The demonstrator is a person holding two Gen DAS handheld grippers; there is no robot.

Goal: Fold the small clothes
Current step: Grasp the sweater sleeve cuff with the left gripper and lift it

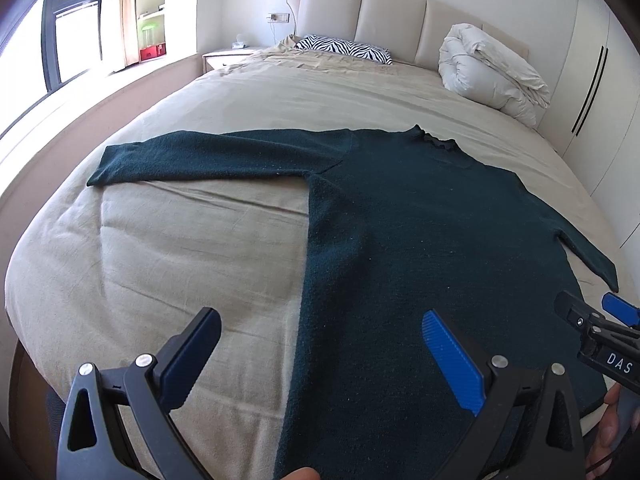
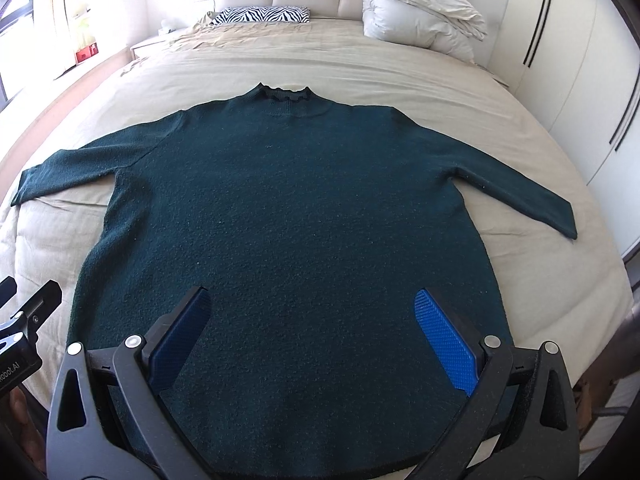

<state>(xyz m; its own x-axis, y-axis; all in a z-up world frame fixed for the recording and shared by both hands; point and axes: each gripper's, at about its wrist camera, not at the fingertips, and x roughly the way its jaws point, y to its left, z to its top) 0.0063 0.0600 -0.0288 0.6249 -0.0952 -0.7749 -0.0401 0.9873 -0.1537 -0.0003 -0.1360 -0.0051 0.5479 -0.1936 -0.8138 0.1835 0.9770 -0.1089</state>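
The sweater (image 2: 288, 208) lies flat on the bed (image 2: 400, 64), hem at the near edge, sleeves spread toward both sides. My left gripper (image 1: 320, 360) and right gripper (image 2: 312, 340) both hang released over the hem, holding nothing. If I pinch only the top knit layer, I expect the fold to drag and bunch. Grabbing sheet along with the sweater would likely pull it crooked.
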